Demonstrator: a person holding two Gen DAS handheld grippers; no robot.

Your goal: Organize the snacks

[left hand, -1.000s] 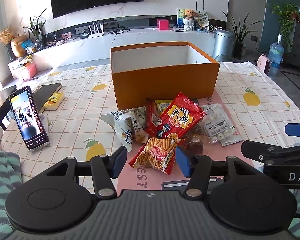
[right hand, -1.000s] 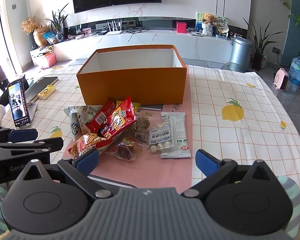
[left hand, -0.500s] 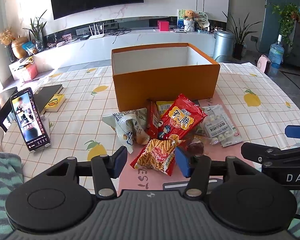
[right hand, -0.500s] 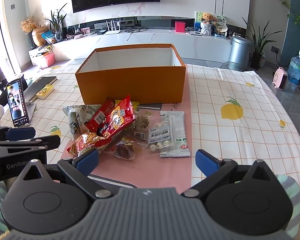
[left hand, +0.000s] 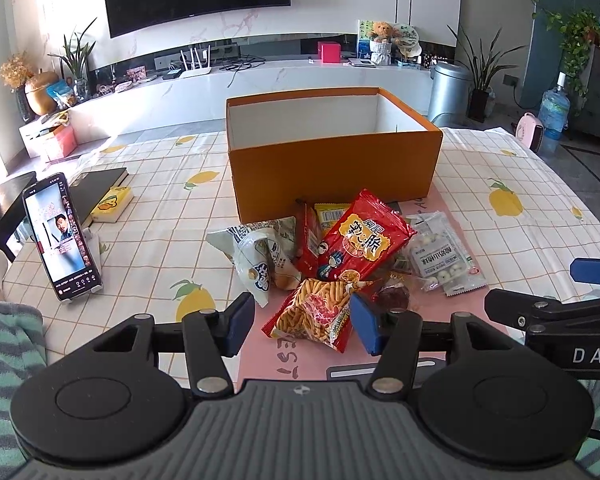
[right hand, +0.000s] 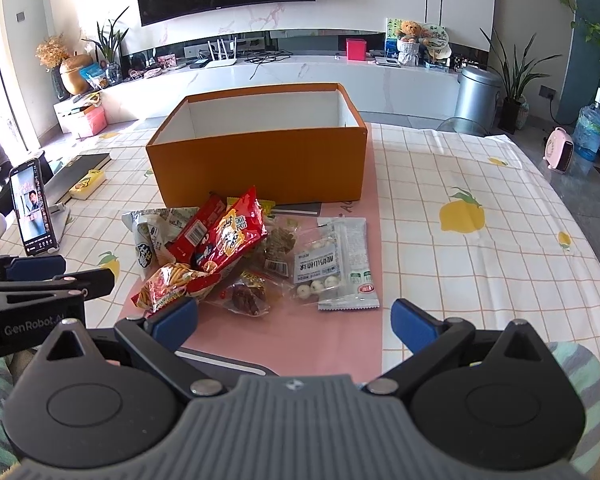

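Lemon-print tablecloth covers the table. On it an orange box stands open, white inside, nothing visible in it. Just before it lies the snack pile. Left gripper and right gripper hover agape, holding nothing.

Open orange box with white inside, upright at 12 o'clock on the table. Just in front, toward 6 o'clock, heaped snacks: big red packet on top, orange stick-snack bag nearest, white-green pouch at 9, clear ball-candy pack at 3.
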